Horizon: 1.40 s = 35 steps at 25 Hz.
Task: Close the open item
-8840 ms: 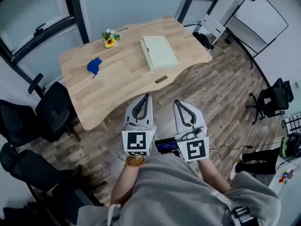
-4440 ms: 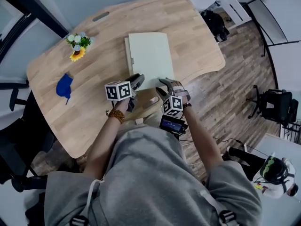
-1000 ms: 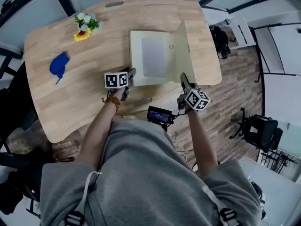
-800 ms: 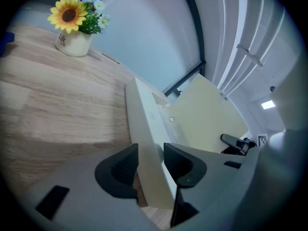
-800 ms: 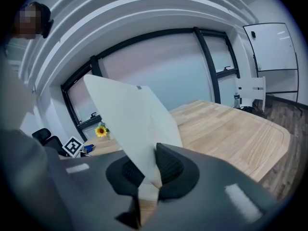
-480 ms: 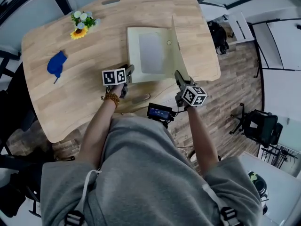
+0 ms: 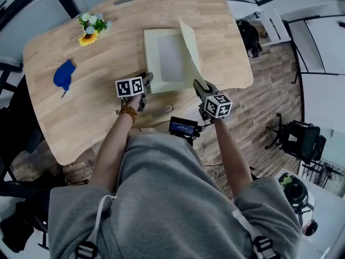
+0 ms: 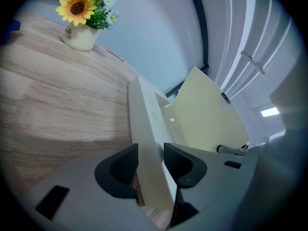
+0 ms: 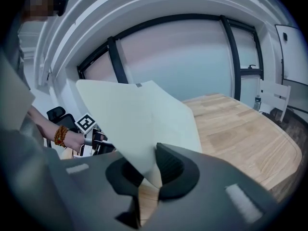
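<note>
A cream box [image 7: 148, 58] lies open on the wooden table [image 7: 108, 107], its grey inside showing. My left gripper [image 7: 146, 82] is shut on the box's near left wall [image 8: 144, 114], which stands between the two pads [image 8: 150, 160]. The hinged lid [image 7: 188, 42] stands raised and leans left over the box. My right gripper [image 7: 198, 86] is shut on the lid's near corner. In the right gripper view the lid [image 9: 139, 119] rises as a pale sheet out of the jaws [image 9: 147, 170]. From the left gripper view, the lid's inner face [image 8: 207, 114] shows.
A small pot of flowers [image 7: 90, 28] stands at the table's far left, also in the left gripper view [image 8: 82, 18]. A blue object [image 7: 63, 75] lies left of the box. Black office chairs [image 7: 302, 139] stand on the wood floor to the right. The table's near edge runs just under both grippers.
The lid has swung from upright on the box's right side to leaning left over the box. My right gripper moved left with it. The left gripper kept its hold.
</note>
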Motion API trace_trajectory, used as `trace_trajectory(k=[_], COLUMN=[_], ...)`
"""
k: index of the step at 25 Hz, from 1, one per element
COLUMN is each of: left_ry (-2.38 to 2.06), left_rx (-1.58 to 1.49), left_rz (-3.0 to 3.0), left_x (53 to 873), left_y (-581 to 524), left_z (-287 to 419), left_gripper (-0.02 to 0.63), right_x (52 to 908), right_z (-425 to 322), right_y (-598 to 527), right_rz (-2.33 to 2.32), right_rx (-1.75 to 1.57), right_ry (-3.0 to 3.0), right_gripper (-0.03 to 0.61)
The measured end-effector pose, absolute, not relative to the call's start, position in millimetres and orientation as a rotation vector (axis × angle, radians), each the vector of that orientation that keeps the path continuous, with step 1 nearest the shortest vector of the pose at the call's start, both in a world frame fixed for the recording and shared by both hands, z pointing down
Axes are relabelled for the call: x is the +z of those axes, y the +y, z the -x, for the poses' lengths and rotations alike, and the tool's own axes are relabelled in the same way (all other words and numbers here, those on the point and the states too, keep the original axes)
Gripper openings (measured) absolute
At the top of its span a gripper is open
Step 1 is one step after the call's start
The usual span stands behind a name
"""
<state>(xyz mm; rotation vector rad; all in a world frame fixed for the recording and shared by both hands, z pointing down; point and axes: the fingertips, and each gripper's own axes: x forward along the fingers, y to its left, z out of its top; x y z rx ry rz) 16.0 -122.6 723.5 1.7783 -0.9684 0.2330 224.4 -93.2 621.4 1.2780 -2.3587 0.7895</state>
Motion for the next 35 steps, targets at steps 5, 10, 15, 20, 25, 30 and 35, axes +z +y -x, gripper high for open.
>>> trace_trajectory(k=[5, 10, 15, 20, 25, 30, 35], left_ry=[-0.960, -0.946, -0.932, -0.925, -0.919, -0.916, -0.913], left_rx=[0.229, 0.224, 0.217, 0.216, 0.209, 0.207, 0.204], left_rz=[-1.774, -1.767, -1.762, -1.761, -1.757, -1.756, -1.754], left_x=[724, 724, 725, 725, 726, 726, 726], left_y=[-123, -123, -124, -124, -123, -123, -124], left_z=[-17, -17, -17, -17, -18, -17, -17], left_gripper=[0.169, 0.169, 0.172, 0.172, 0.172, 0.175, 0.176], right_x=[631, 642, 651, 661, 672, 678, 687], right_z=[-208, -192, -184, -176, -164, -153, -149], right_y=[-90, -87, -85, -83, -82, -81, -80], right_rz=[-1.178, -1.084, -1.033, -0.962, -0.885, -0.830, -0.786], right_rx=[0.731, 0.680, 0.641, 0.570, 0.509, 0.477, 0.432], right_ry=[-2.337, -2.310, -2.270, -2.216, -2.158, -2.112, -2.046], right_gripper=[0.043, 0.044, 0.046, 0.046, 0.046, 0.046, 0.048])
